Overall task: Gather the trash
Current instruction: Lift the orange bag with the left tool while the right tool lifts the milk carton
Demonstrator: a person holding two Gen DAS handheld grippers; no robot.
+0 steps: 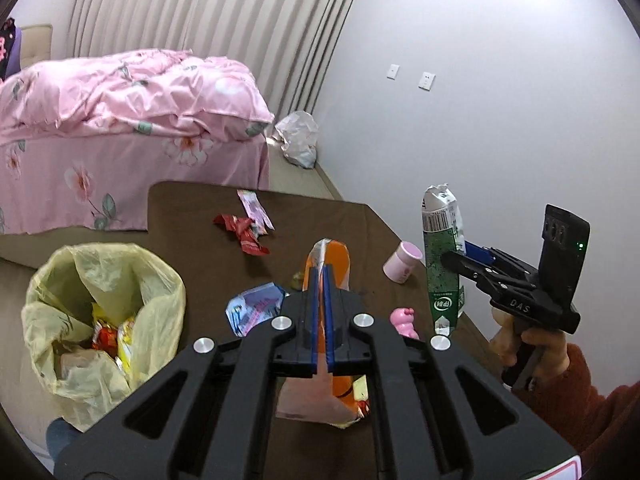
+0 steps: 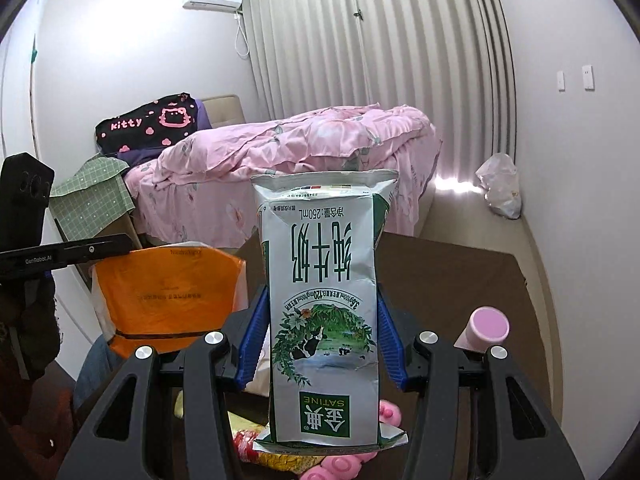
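Left gripper (image 1: 320,316) clamped on orange bag (image 1: 328,264), jaws pressed together on its thin edge; bag lifted clear of table (image 1: 192,208), long axis running forward along the fingers. Right gripper (image 2: 322,340) clamped on milk carton (image 2: 324,304) across its flat sides, jaws held wide by the carton; carton upright, upside down, torn end uppermost.

Bin (image 1: 100,320) low on the left in left wrist view, beside the table's near corner, mouth open, wrappers already inside. Nearer the left hand than the right; probably bag first, then carton carried across. Bin mouth below and left of both loads.

Bag: thin crinkly plastic film, orange face, pale inside, limp. Carton: waxed card, creased and partly flattened, green and white print. Bin liner: pale yellow film, slack, folded over the rim.

On the table, not yet taken: red wrapper (image 1: 240,232), pink strip (image 1: 256,210), blue packet (image 1: 252,304), pink cup (image 1: 402,262) on its side, pink toy (image 1: 404,320).
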